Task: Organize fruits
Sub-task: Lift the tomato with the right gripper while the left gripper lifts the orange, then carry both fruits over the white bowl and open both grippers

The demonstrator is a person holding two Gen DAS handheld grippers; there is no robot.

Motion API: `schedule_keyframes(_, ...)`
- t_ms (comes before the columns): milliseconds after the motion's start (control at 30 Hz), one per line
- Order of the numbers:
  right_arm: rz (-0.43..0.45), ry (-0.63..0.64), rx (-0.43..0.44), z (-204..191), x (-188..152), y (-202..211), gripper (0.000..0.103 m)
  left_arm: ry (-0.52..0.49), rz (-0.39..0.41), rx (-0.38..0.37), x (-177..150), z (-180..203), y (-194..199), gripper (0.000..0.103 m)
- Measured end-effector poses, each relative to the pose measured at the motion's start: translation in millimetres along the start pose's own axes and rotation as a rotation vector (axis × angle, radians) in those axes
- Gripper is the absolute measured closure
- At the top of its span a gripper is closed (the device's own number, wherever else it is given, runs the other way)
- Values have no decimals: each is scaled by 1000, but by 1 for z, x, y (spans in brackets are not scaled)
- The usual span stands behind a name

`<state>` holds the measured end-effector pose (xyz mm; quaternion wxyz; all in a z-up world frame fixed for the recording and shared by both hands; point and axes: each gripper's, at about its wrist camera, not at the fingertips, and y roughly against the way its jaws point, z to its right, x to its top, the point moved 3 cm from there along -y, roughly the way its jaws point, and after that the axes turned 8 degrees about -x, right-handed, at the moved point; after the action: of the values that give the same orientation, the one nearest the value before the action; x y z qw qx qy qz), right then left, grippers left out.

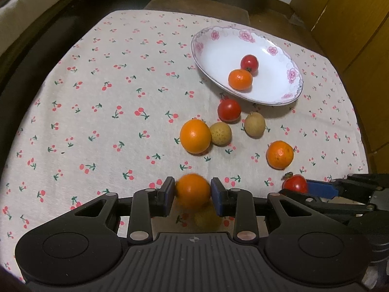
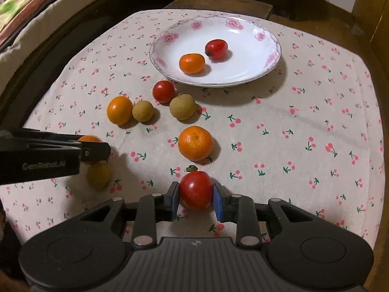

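Both grippers are loaded at once, which is where the risk lies. The left gripper [image 1: 192, 196] has its jaws clamped on a small orange [image 1: 192, 191], and the right gripper [image 2: 196, 198] has its jaws clamped on a red tomato [image 2: 196, 189]; both fruits sit at the near edge of the cloth-covered table [image 2: 291, 126]. The plate [image 2: 243, 79] lies at the far side and already holds one orange and one tomato. Each held fruit is round and smooth and caught only across its middle, so a tilt or a jolt on the way over could roll it out of the pads. A hard squeeze could split the tomato's skin. A yellowish fruit [image 2: 98, 175] lies right under the left gripper, blurred, so I cannot tell whether it touches the held orange; it might get knocked. The loose cluster of fruit [image 2: 143, 110] lies between grippers and plate, and a low carry could scatter it.
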<state>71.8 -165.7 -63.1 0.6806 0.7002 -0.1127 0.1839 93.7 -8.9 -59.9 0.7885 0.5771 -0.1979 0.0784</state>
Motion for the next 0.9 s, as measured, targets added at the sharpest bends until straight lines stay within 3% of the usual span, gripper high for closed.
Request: schedule_keyframes(900,41,-18,29,2,9,17,74,0,5,26,1,2,-3,63)
